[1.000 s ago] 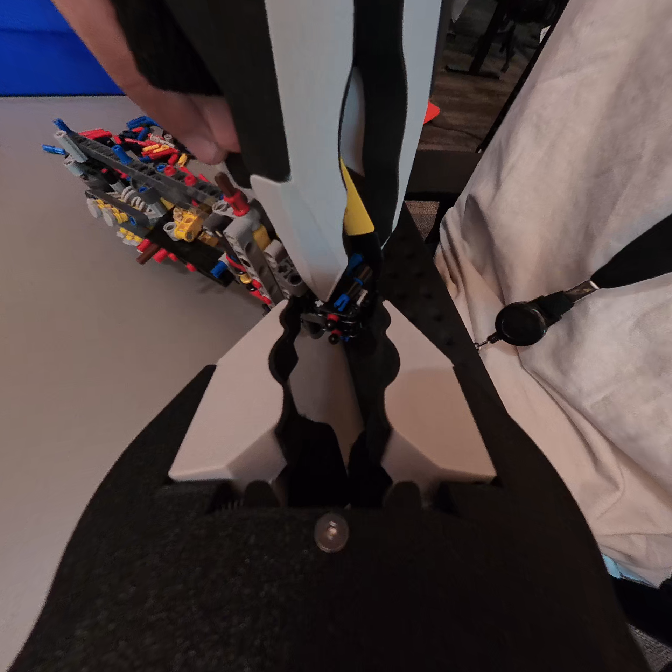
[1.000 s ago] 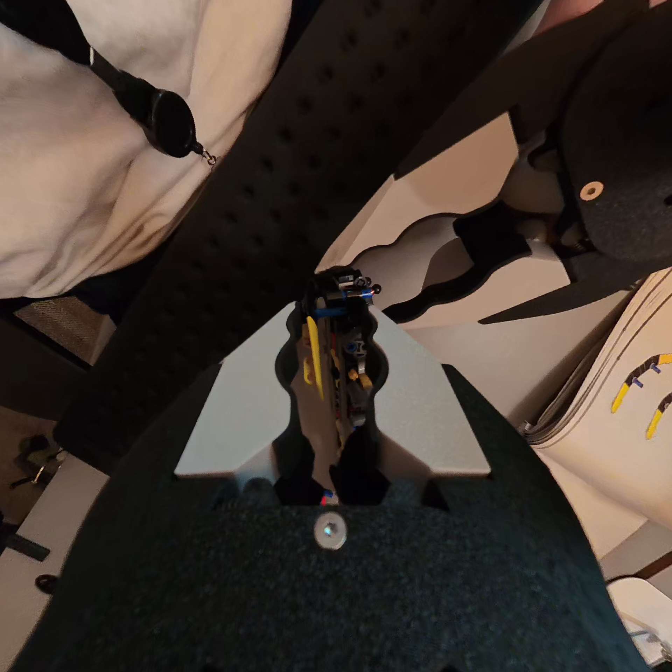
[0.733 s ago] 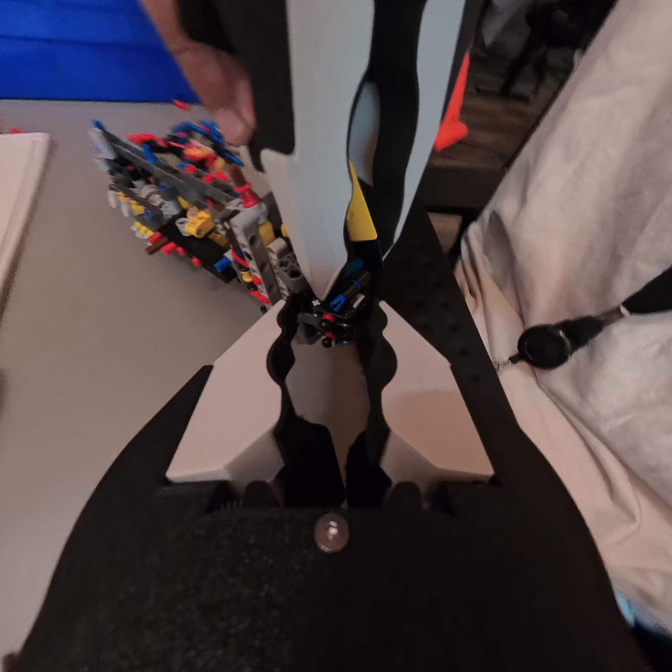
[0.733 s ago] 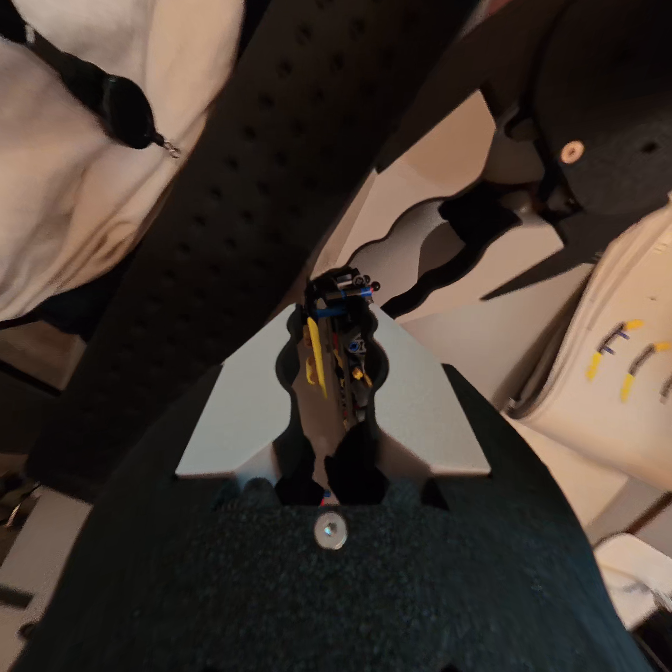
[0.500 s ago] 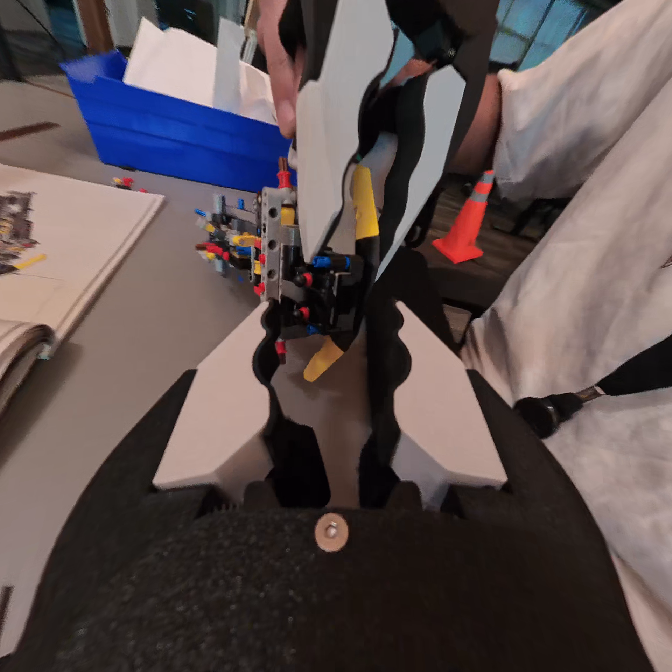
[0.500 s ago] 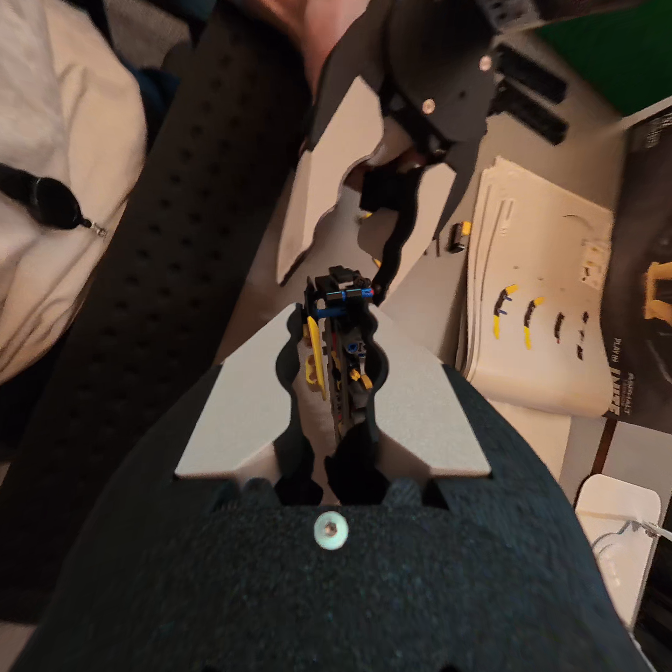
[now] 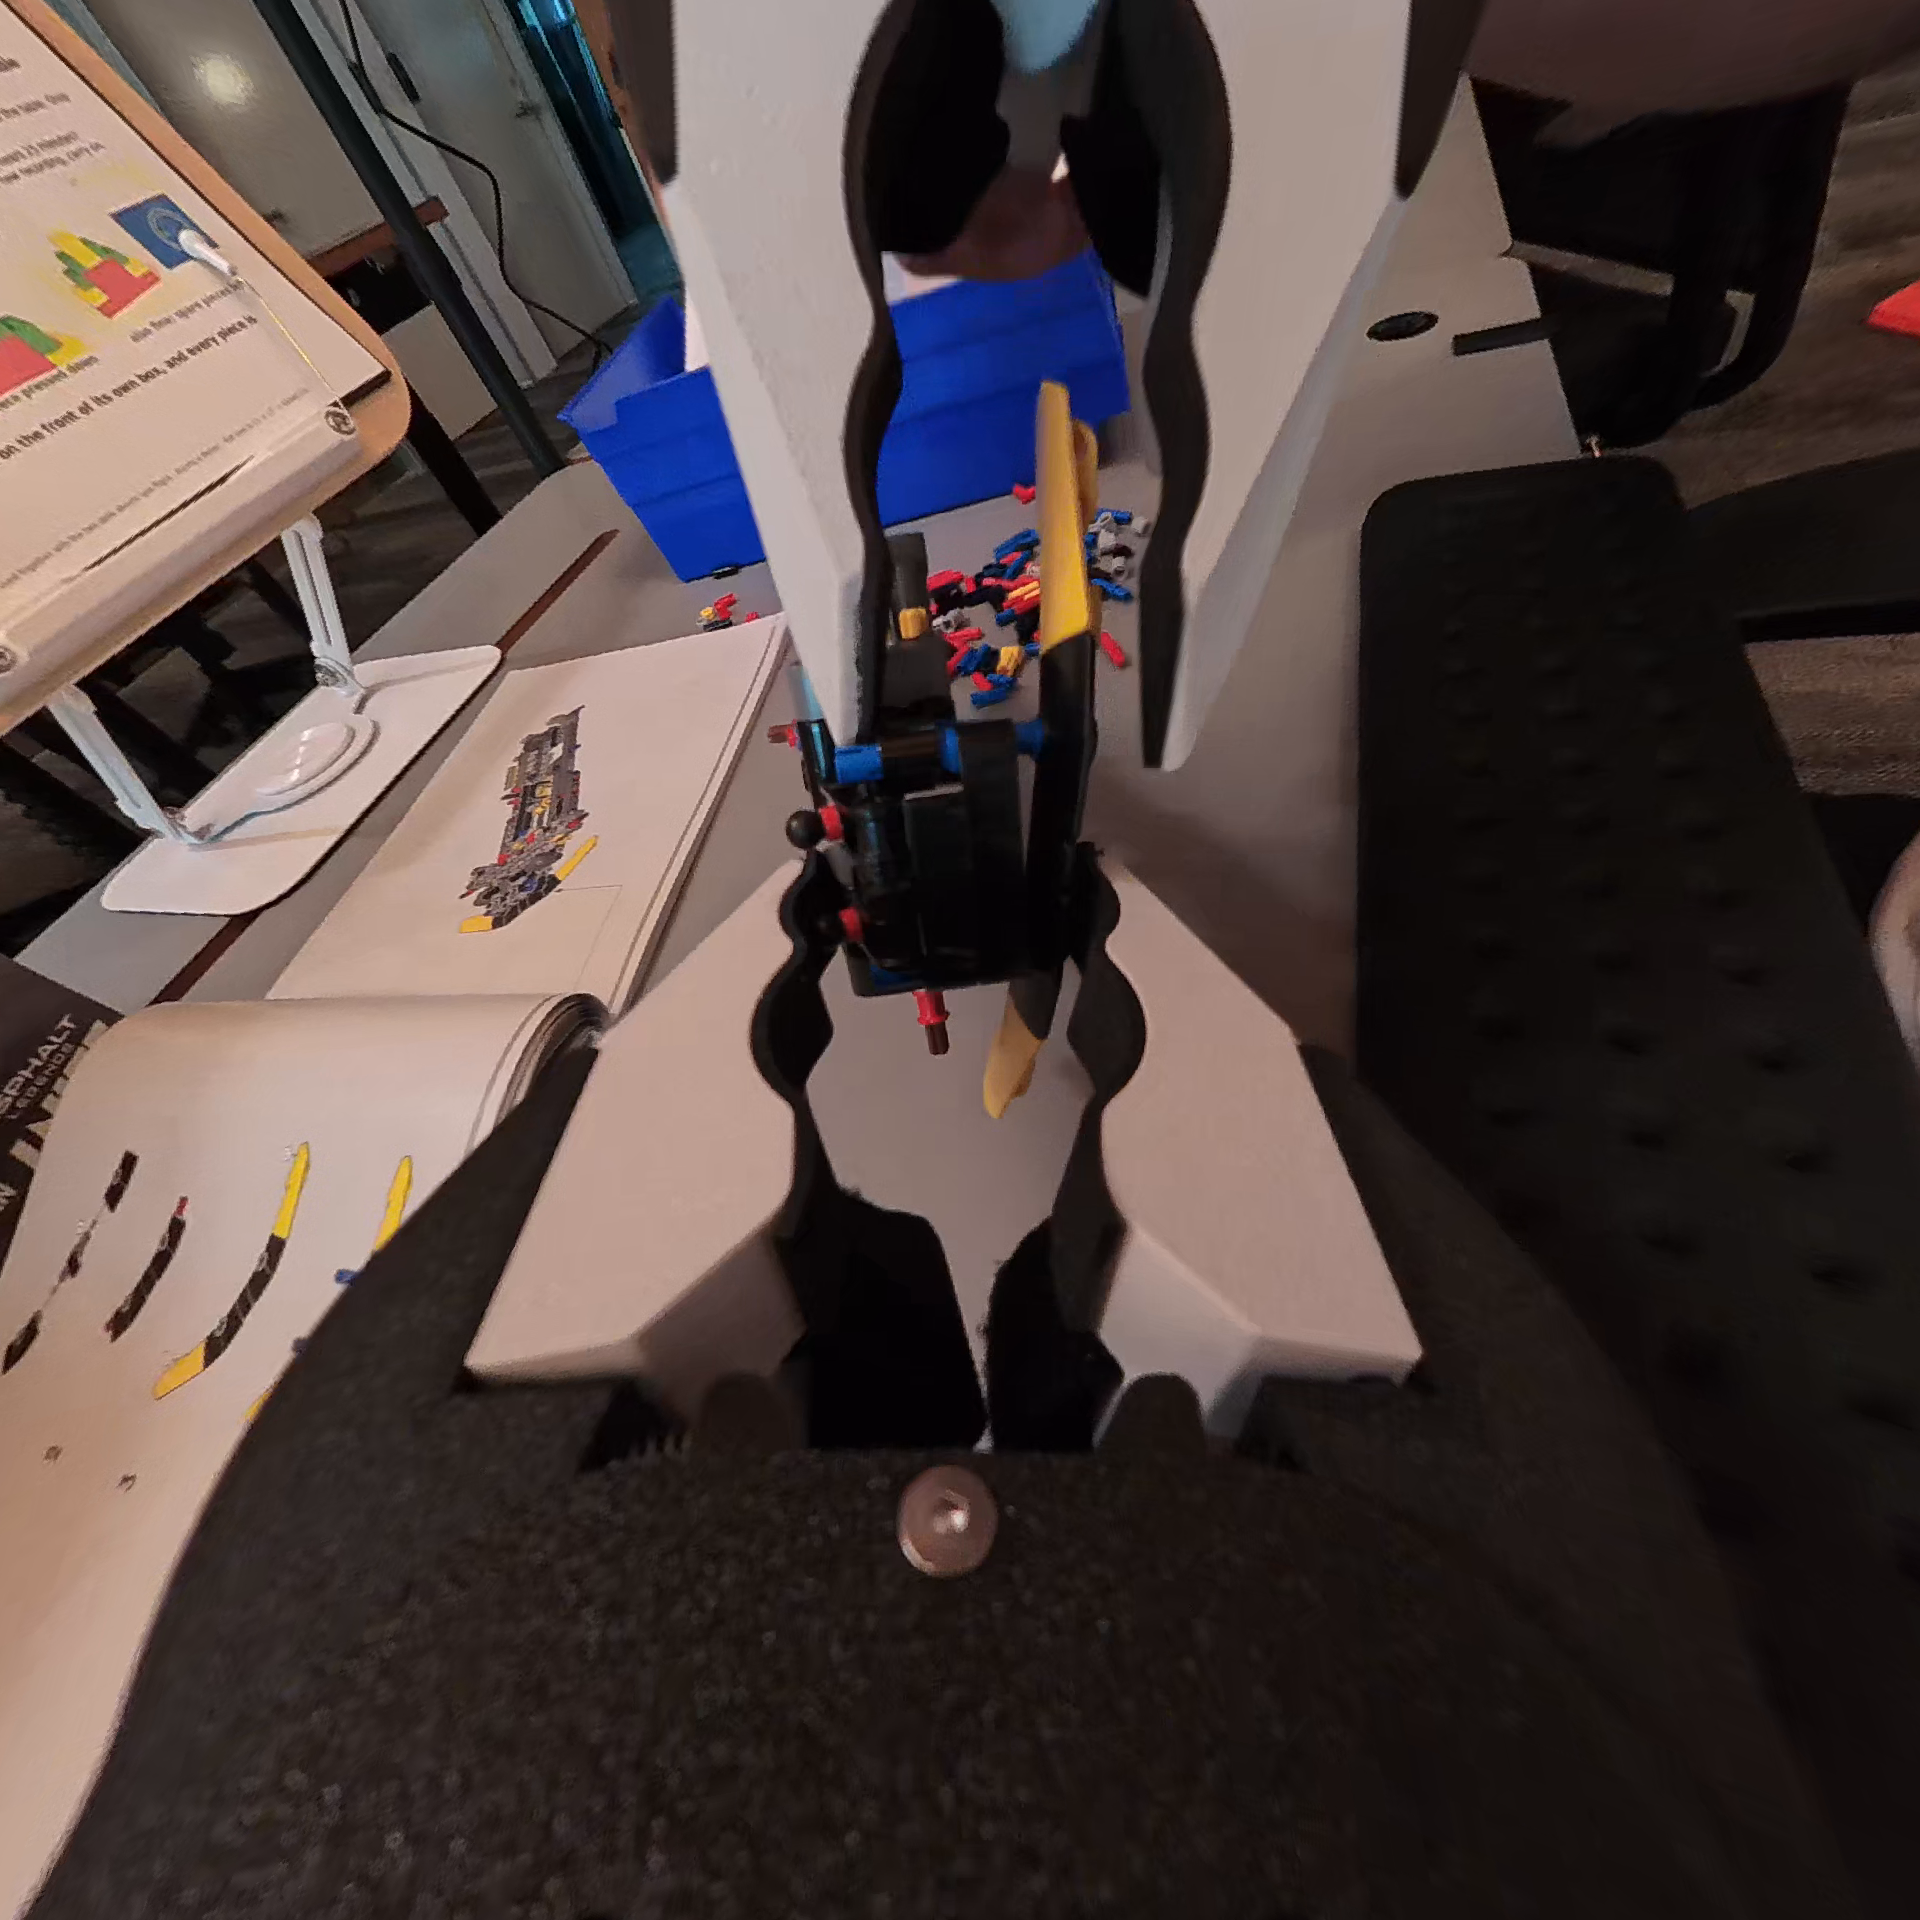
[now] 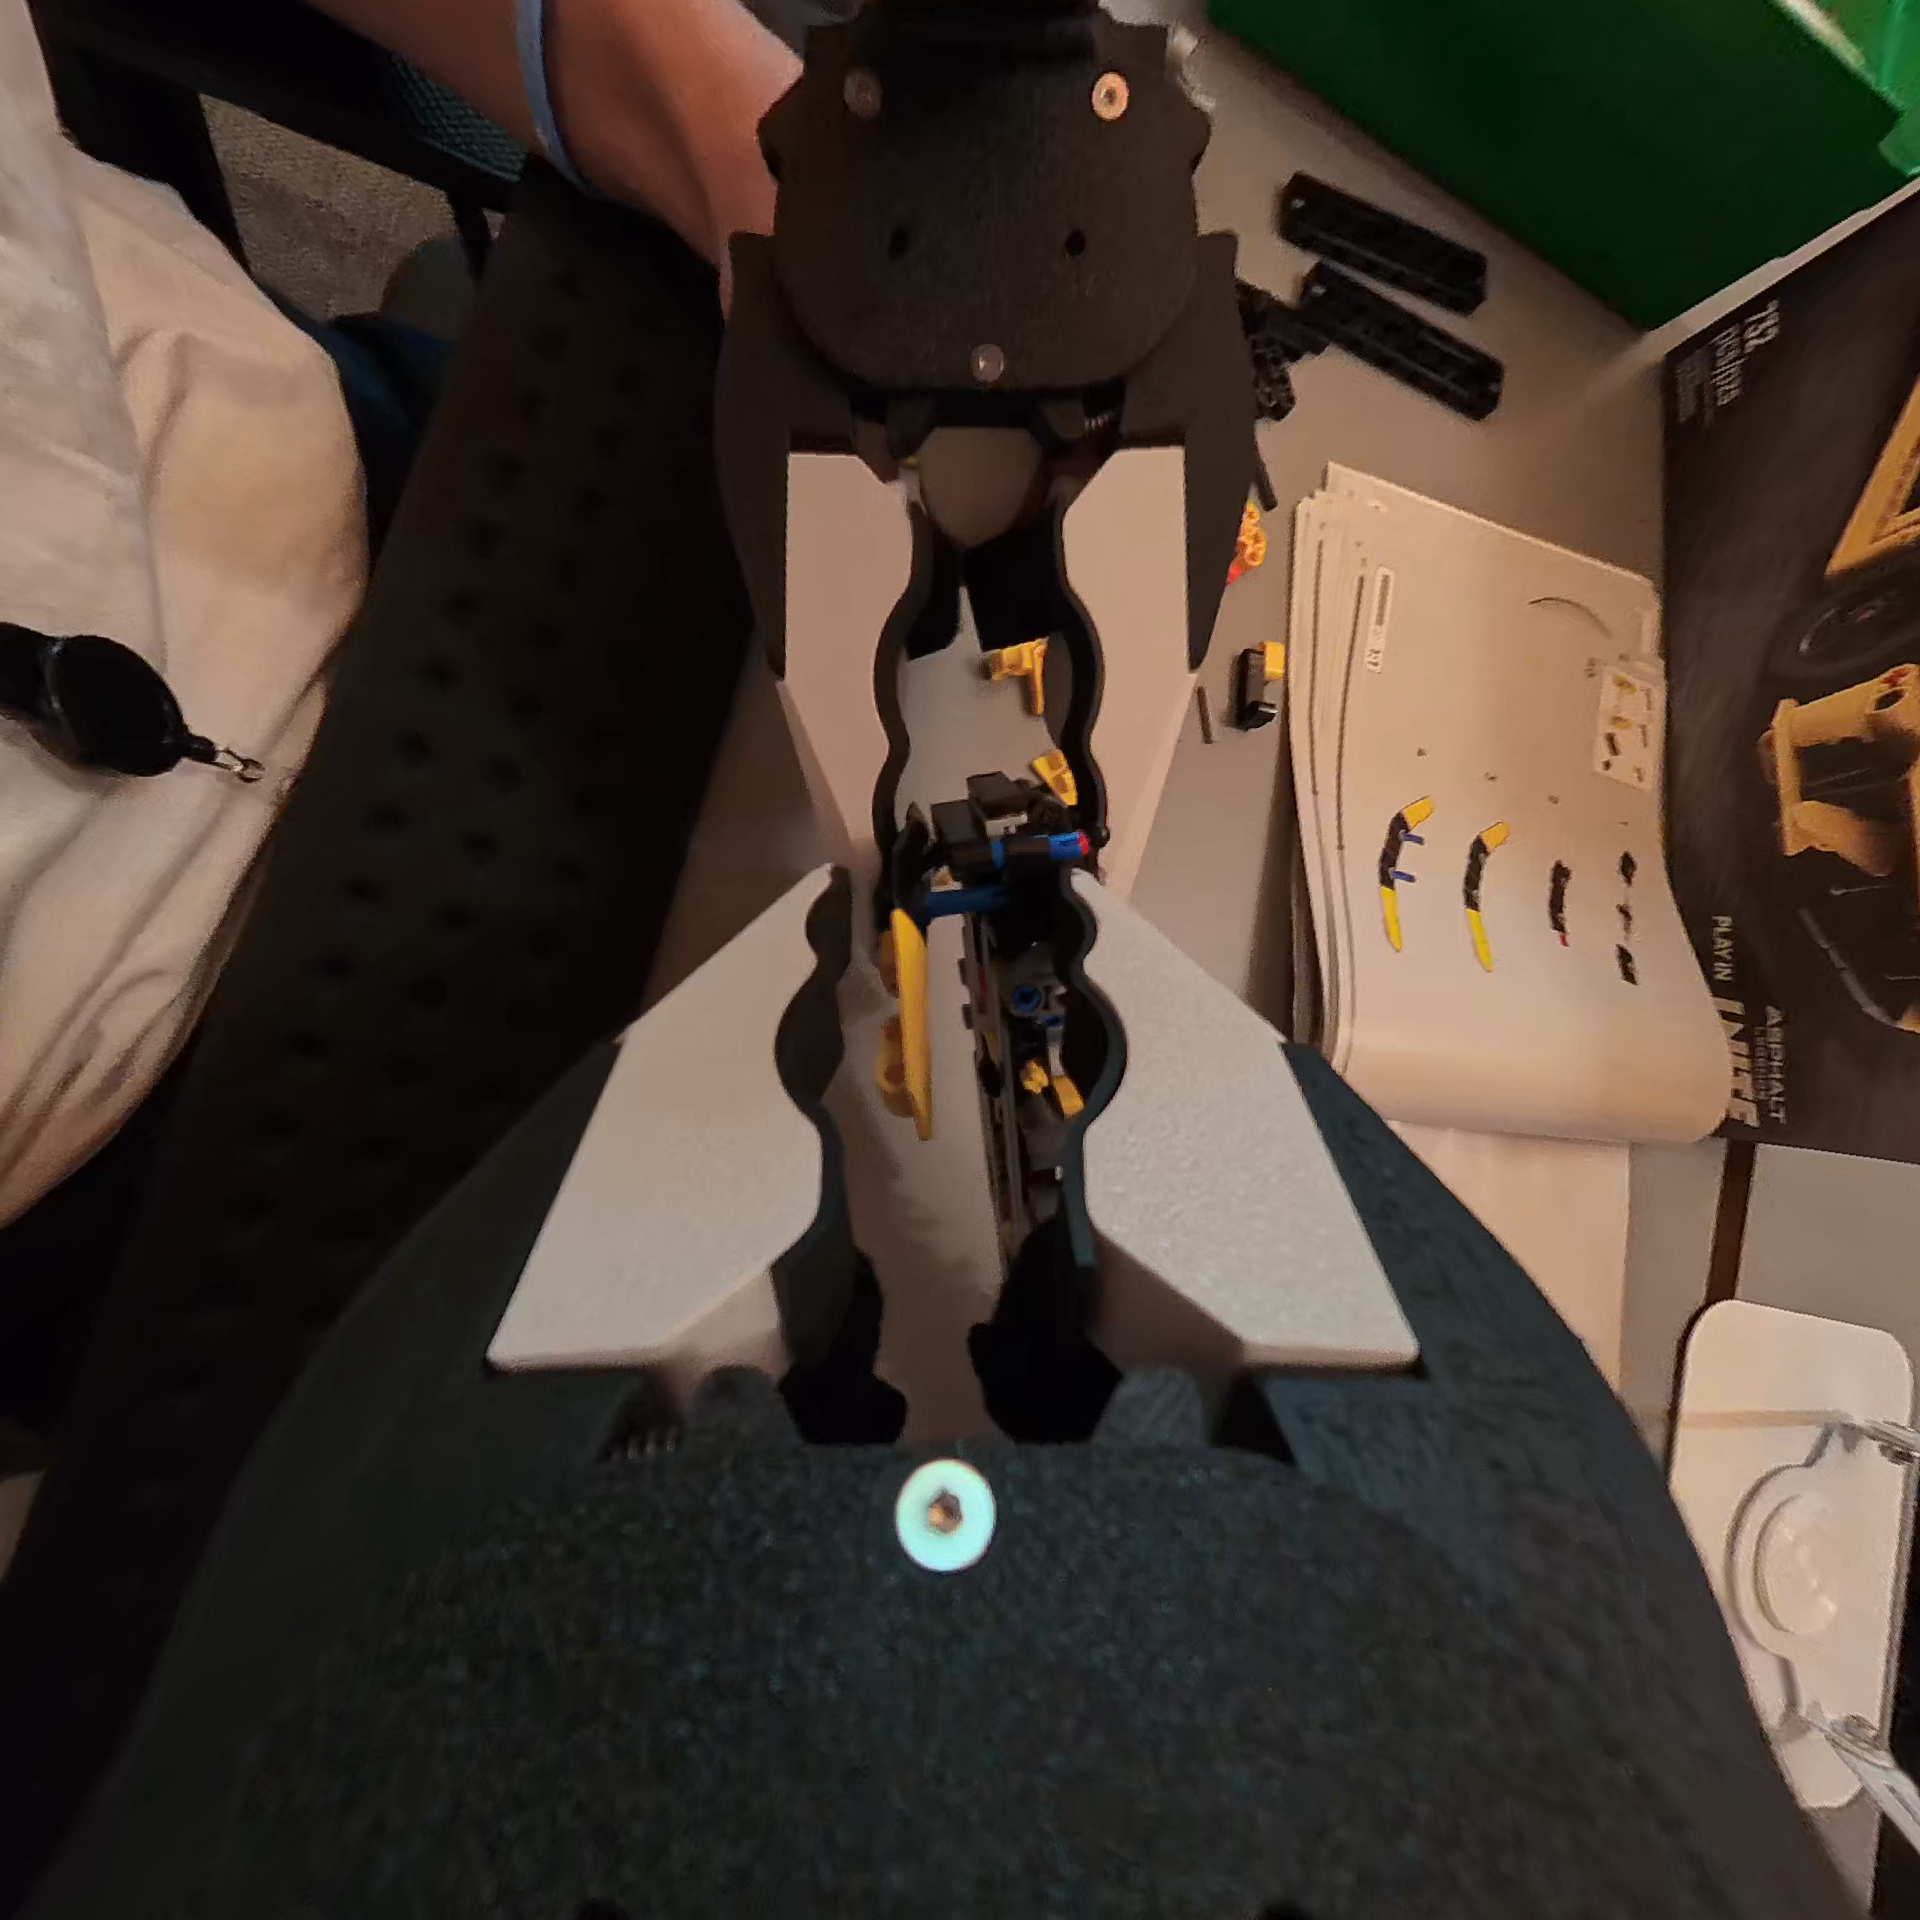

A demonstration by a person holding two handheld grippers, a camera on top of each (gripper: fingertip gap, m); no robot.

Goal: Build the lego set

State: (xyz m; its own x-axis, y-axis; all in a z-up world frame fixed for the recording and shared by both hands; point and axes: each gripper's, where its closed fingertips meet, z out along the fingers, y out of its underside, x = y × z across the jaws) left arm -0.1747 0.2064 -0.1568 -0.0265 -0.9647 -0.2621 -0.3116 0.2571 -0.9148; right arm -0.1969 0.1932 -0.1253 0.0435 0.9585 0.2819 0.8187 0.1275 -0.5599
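Observation:
A small lego assembly [image 7: 935, 842], black with blue and red pins, a grey beam and a long yellow panel [image 7: 1060, 561], hangs in the air between both grippers. My right gripper [image 8: 956, 894] is shut on it along its length; the beam and yellow panel [image 8: 909, 997] lie between its fingers. In the left wrist view the right gripper [image 7: 997, 738] comes down from the top. My left gripper [image 7: 945, 894] has its tips against both sides of the assembly's black end. It faces me in the right wrist view [image 8: 992, 836].
An open instruction booklet [image 7: 582, 810] lies on the grey table, also in the right wrist view [image 8: 1475, 790]. Loose pieces [image 7: 997, 613] lie by a blue bin [image 7: 665, 457]. A board on a white stand [image 7: 156, 343], black beams [image 8: 1392, 281], a green bin [image 8: 1558, 104] and a black perforated chair arm [image 7: 1610, 935] are around. Both grippers' tips are close together, under 4 cm apart.
Both grippers swung with the assembly from facing the person's shirt to over the table. The left jaws widened, then closed around the broader black end. The right grip is unchanged.

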